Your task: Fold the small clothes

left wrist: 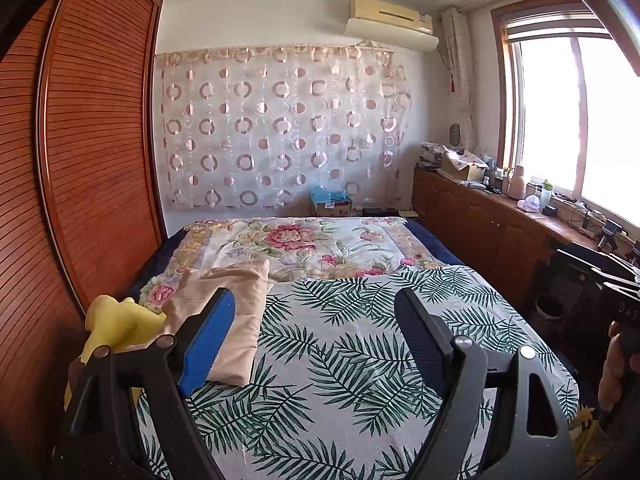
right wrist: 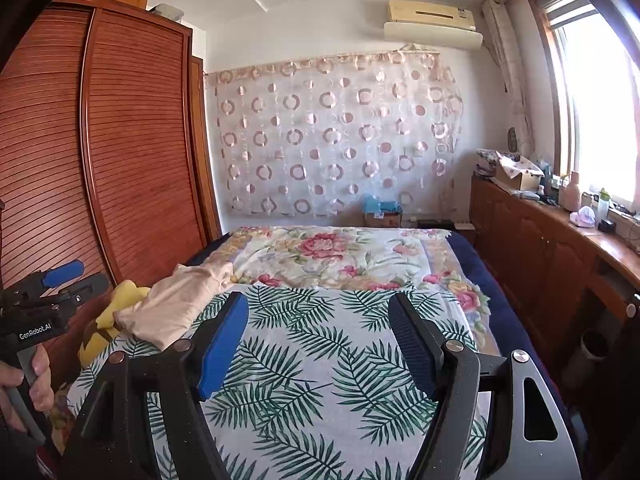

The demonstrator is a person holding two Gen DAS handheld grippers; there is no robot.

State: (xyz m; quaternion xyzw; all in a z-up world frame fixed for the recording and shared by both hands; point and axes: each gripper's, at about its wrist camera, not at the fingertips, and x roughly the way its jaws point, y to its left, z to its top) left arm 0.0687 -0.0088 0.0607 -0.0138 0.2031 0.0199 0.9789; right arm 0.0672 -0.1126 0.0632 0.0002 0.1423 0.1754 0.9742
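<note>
While both grippers hang above the near end of the bed, neither has anything between its fingers. Seen from its own camera, the left gripper [left wrist: 316, 300] stands with jaws wide, blue pad on one side and black pad on the other, over the leaf sheet [left wrist: 340, 340]. The right gripper [right wrist: 320, 306] is likewise spread wide and empty over the same sheet [right wrist: 320, 360]. At the left edge of the right camera's view a hand [right wrist: 24, 388] grips the handle of the left gripper [right wrist: 60, 276].

Just beyond the left gripper's blue pad lies the beige garment [left wrist: 236, 312], folded into a flat oblong on the left side of the bed, partly on the leaf sheet. From the right camera it [right wrist: 176, 304] looks a little rumpled at its far end. Touching its left side is a yellow cloth [left wrist: 116, 328], bunched at the bed's edge beside the wardrobe [left wrist: 100, 140].

Farther on, a floral quilt [left wrist: 304, 248] covers the far half of the bed. Behind it a circle-print curtain [left wrist: 280, 128] hangs on the wall, with an air conditioner [left wrist: 392, 20] above. A wooden cabinet [left wrist: 480, 220] with clutter runs along the right, under the window [left wrist: 580, 120].
</note>
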